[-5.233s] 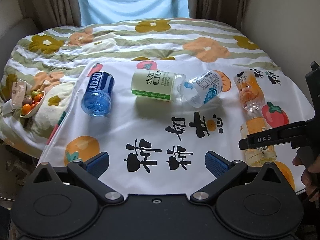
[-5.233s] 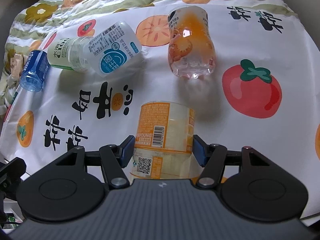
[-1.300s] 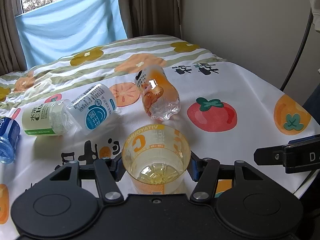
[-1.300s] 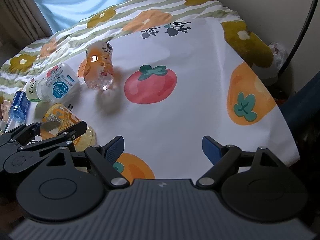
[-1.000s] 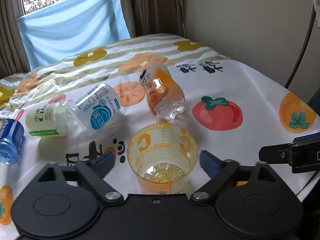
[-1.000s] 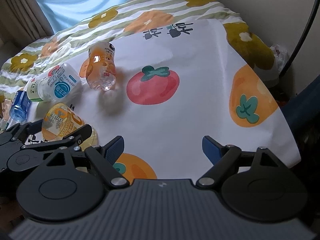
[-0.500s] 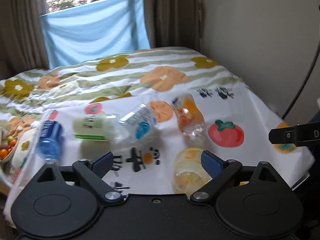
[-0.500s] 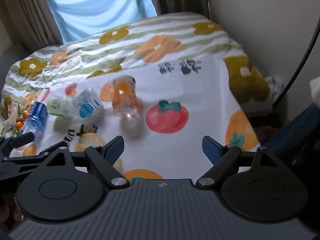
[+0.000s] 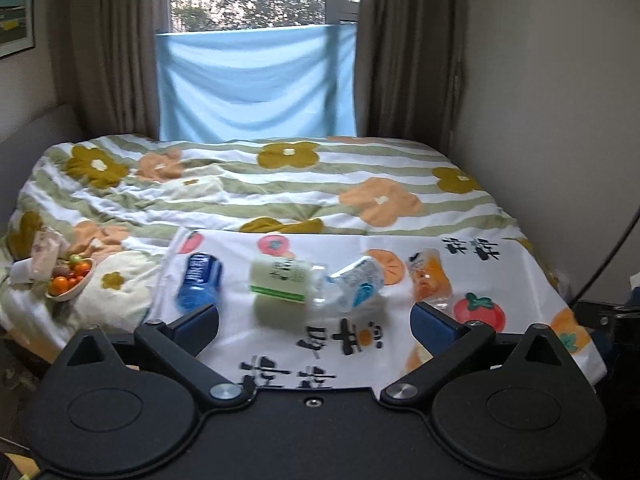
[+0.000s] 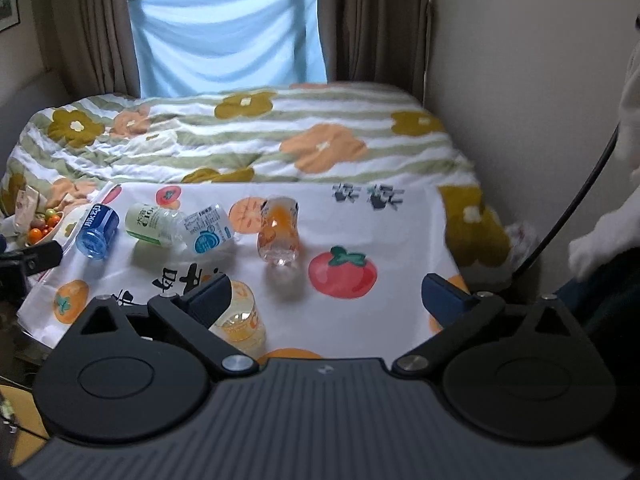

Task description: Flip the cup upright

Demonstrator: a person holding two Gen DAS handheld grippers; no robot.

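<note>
The yellow cup (image 10: 240, 318) is standing upright on the white fruit-print cloth (image 10: 360, 236), low and left of centre in the right wrist view, partly hidden behind that gripper's left finger; in the left wrist view only a sliver of it is peeking out beside the right finger, lower right. Both tools are hanging back from the cloth with nothing between their fingers: the left gripper (image 9: 314, 326) is gaping wide, and the right gripper (image 10: 326, 294) is spread just as far.

Four other cups are lying on their sides in a row across the middle of the cloth: a blue cup (image 10: 97, 232) at the left, a green-labelled cup (image 10: 150, 226) touching a clear blue-labelled cup (image 10: 208, 234), and an orange cup (image 10: 278, 232) just right of those (its open end is facing away). A dish of small tomatoes (image 9: 70, 282) is sitting on the flowered quilt (image 9: 280, 184) at the left edge. A black cable (image 10: 576, 196) is crossing the wall at the right.
</note>
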